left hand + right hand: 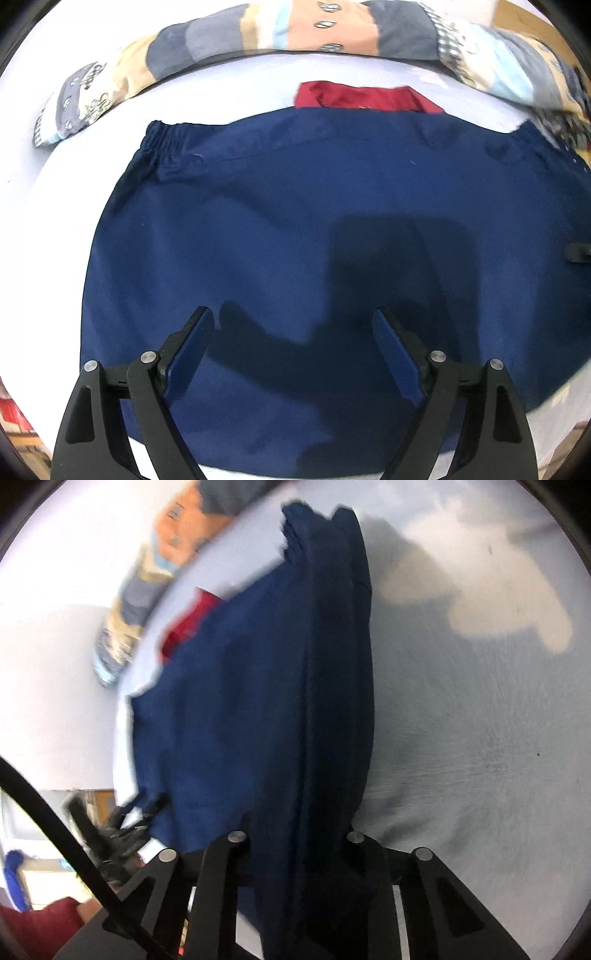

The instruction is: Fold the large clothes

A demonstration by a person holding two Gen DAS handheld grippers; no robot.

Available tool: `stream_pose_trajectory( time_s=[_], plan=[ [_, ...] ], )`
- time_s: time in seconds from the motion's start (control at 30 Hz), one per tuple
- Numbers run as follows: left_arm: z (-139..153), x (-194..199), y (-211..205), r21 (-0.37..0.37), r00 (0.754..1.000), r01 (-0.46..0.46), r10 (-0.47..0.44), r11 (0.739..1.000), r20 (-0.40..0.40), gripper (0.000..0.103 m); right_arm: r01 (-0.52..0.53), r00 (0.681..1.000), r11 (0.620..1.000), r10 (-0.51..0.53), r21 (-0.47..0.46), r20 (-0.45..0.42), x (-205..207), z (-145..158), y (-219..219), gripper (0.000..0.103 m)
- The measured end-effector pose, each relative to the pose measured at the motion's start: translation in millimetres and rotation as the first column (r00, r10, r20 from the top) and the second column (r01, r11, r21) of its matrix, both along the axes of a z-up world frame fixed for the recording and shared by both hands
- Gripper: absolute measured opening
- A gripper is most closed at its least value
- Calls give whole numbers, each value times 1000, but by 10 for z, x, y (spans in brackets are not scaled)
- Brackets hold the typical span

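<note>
1. Right claw (295, 853): narrowed onto a bunched edge of the navy garment (258, 701). Cloth fills the gap between its arms and the pads themselves are hidden behind it. Judged a firm pinch. The view is motion-blurred.
2. Left claw (293, 354): wide, nothing between its pads, poised just above the garment (295, 221) near the bed's near edge. Its shadow falls on the cloth ahead of it.
3. Garment: spread flat across the white sheet (55, 206) in the left view, with the elastic waistband (162, 138) at the far left. In the right view a gathered edge is lifted into a ridge running away from the claw.
4. Beyond it: a red cloth (362, 98) peeks out at the garment's far edge. A patterned quilt (258, 33) lies along the far edge of the bed.
5. Step in hand, as judged: carry the pinched edge across to make a fold.
6. To do it well:
   - Keep the pinch on all the layers.
   - Lift only enough to clear the cloth below.
   - Move level so the fold line stays straight.
   - Use the left claw to pin or grip the matching edge, so the garment does not drag towards the red cloth.
   - Watch for layers slipping from the right pinch.
</note>
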State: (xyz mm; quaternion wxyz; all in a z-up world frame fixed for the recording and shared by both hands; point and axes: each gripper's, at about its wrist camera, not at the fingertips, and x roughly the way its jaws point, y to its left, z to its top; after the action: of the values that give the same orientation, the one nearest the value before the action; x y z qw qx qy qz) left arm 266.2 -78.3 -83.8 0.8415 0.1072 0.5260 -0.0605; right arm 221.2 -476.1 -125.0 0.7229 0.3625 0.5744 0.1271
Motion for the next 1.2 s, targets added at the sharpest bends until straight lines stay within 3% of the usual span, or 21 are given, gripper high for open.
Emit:
stream_pose_trajectory(
  time_s=[0.03,0.1,0.13,0.23,0.27,0.37,0.43,0.5,0.57,0.7,0.83,0.93,1.03,1.13,1.2],
  plan=[
    [-51,52,11,7,1000,-12,12,1000,-14,87,21,1000,999,-21,31,17,-24,107,12,20],
    [-232,158,16,45,998,-33,35,998,-52,101,38,998,997,-41,68,46,-28,352,103,20],
    [-268,179,11,57,998,-33,36,998,-47,103,38,997,996,-43,78,58,-30,445,160,20],
    [-243,217,-27,67,999,-7,9,998,-41,101,45,995,991,-57,125,87,-12,762,410,20],
    [-192,217,-29,62,1000,-2,3,998,-24,93,49,994,989,-62,142,88,2,854,507,20],
    [-38,186,30,39,997,-11,8,999,80,92,42,994,985,-57,167,91,63,1112,842,20],
    [-229,245,59,54,999,9,-8,998,-31,92,46,994,982,-63,181,88,98,1234,1028,20],
    [-131,225,172,19,1000,7,-7,1000,0,88,54,994,980,-71,192,85,153,1339,1237,20],
    [76,180,372,-12,998,-23,23,1000,60,87,42,994,987,-57,155,92,234,1464,1519,20],
    [395,22,1081,-89,985,-146,153,985,77,87,-21,995,1000,21,-3,97,434,1635,2269,20],
    [570,-197,1712,-91,973,-202,210,975,92,87,-83,991,975,102,-204,83,691,1612,3175,20],
    [664,-351,2187,-73,965,-234,241,969,106,87,-130,987,906,157,-402,33,900,1363,3936,20],
    [697,-397,2606,-71,954,-282,287,957,90,87,-223,973,792,216,-568,-81,1070,813,4612,20],
    [707,-469,2917,-65,942,-323,327,944,75,87,-326,944,643,257,-693,-206,1160,174,5215,22],
    [732,-527,3089,-73,934,-344,349,936,71,87,-379,920,512,299,-771,-253,1177,-61,5512,27]
  ],
)
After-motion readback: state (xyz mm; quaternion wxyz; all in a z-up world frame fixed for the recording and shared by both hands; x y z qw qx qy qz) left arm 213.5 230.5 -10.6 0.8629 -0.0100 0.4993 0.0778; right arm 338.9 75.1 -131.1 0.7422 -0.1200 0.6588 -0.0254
